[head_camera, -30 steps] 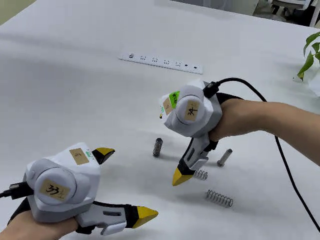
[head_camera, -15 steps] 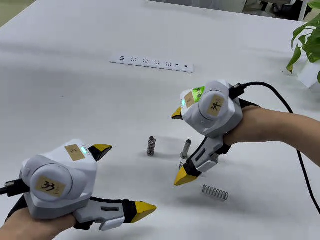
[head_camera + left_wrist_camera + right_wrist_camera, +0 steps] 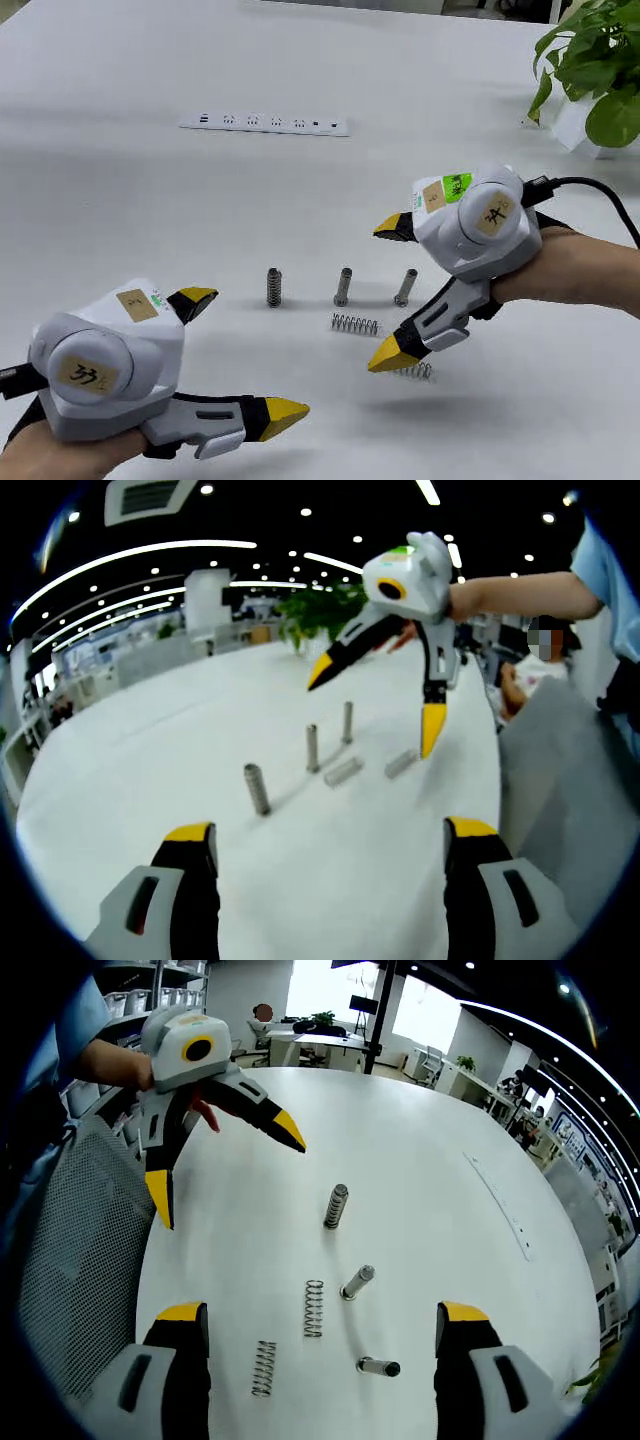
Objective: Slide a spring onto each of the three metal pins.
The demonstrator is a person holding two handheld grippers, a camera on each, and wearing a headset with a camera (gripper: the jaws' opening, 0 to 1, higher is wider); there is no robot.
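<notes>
Three short metal pins stand in a row on the white table. The left pin [image 3: 274, 287] [image 3: 257, 788] [image 3: 336, 1206] wears a dark spring. The middle pin [image 3: 343, 287] [image 3: 357, 1282] and the right pin [image 3: 405, 287] [image 3: 378, 1366] are bare. One loose spring [image 3: 355, 324] [image 3: 314, 1308] lies just in front of them. A second loose spring [image 3: 412, 371] [image 3: 264, 1368] lies partly under the right gripper's lower tip. My right gripper [image 3: 388, 292] [image 3: 320, 1312] hovers open just right of the pins, holding nothing. My left gripper [image 3: 240, 355] [image 3: 330, 832] stands open and empty at the near left.
A white power strip [image 3: 265, 123] lies at the back of the table. A green potted plant [image 3: 590, 70] stands at the far right corner. Bare tabletop [image 3: 120, 200] stretches between the pins and the strip. A grey mesh chair back [image 3: 80, 1240] is beside the table.
My right gripper has drawn away to the right of the pins, uncovering the two bare pins and a loose spring. The head view has shifted. My left gripper has stayed in place.
</notes>
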